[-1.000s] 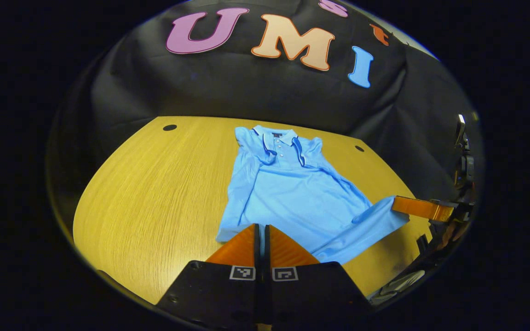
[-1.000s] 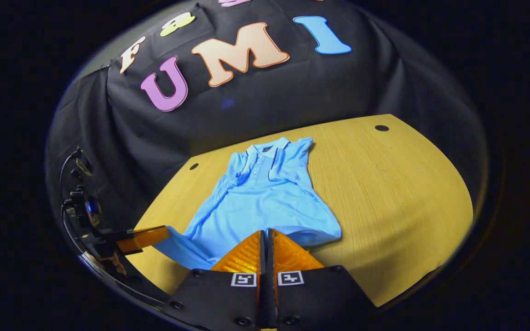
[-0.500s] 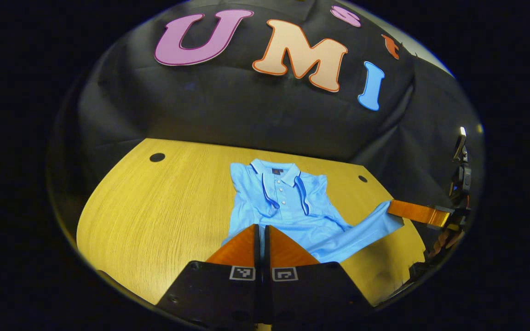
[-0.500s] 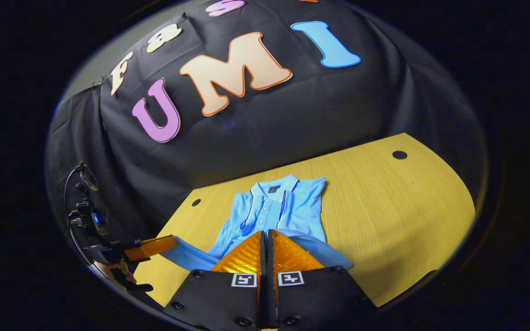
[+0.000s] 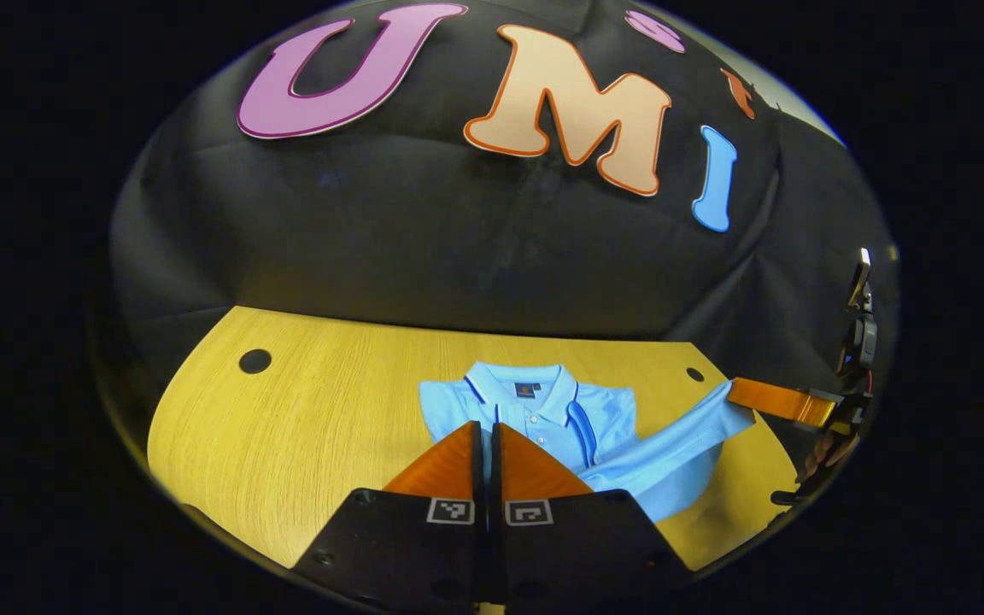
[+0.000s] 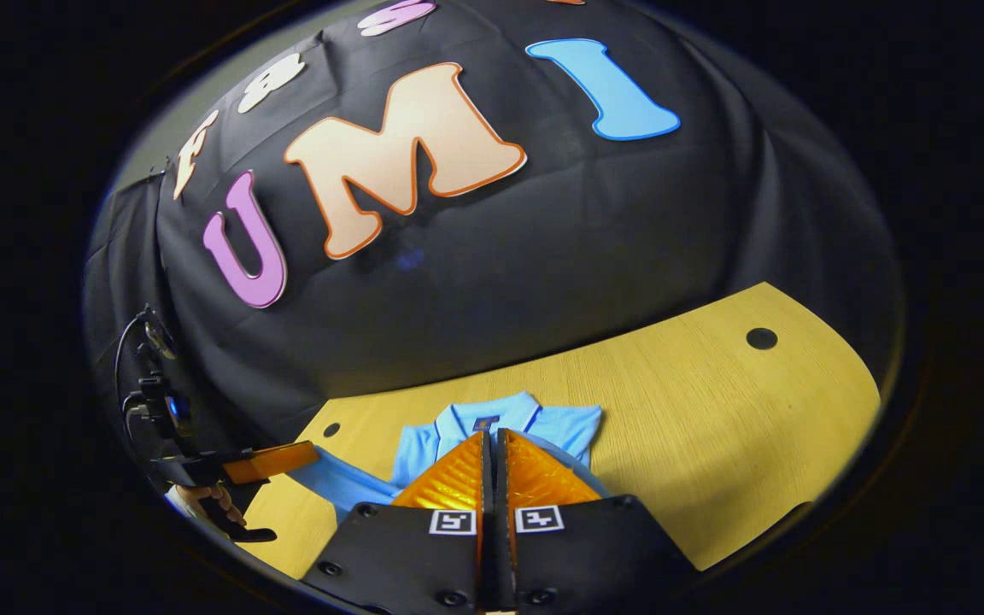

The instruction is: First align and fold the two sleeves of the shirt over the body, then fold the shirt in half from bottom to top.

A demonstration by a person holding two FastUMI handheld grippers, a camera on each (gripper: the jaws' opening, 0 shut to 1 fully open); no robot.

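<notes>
- Left gripper view, nearest the lens: the left gripper has its two fingers pressed together with only a thin dark slit between them, and a fold of the blue shirt seems pinched in that slit, though the tips hide the exact contact.
- Just past those fingers the shirt lies on the wooden table, its collar facing the camera and its buttoned placket running down toward the tips.
- To the right, a corner of the shirt's hem stretches out off the table surface to the right gripper, whose fingers hold that corner; part of a hand shows below it.
- Two dark round holes sit in the table, one far left and one near the right back edge.
- Right gripper view: the right gripper's fingers likewise meet, with blue cloth just beyond and beside them.
- At the left, the left gripper holds the other hem corner.
- Behind the table hangs the black cloth wall.
</notes>
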